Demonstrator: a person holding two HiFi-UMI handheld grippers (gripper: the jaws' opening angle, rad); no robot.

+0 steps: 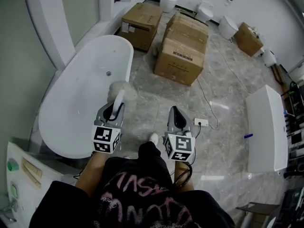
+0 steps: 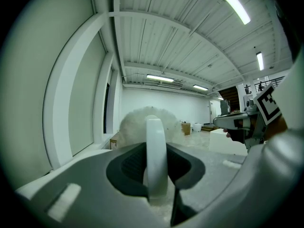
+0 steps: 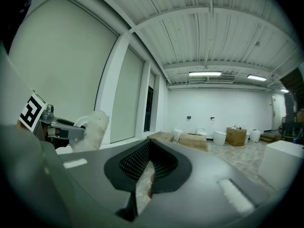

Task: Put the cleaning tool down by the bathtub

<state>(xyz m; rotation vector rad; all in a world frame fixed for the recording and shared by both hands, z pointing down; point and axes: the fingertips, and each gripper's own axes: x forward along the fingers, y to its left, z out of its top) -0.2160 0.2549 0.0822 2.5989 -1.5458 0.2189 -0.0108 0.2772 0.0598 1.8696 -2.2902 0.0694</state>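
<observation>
Bathtub (image 1: 80,99) shows only its drain inside. L gripper (image 1: 113,112) fingers grip the cleaning tool (image 1: 121,91) by its white handle, w/ the fluffy head over the tub rim. R gripper (image 1: 175,114) fingers are together, empty. Cardboard boxes (image 1: 183,46) are shut, contents hidden.

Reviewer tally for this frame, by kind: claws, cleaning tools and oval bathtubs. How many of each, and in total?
Grey claws: 2 (left claw, right claw)
White fluffy-headed cleaning tool: 1
White oval bathtub: 1
Total: 4
</observation>
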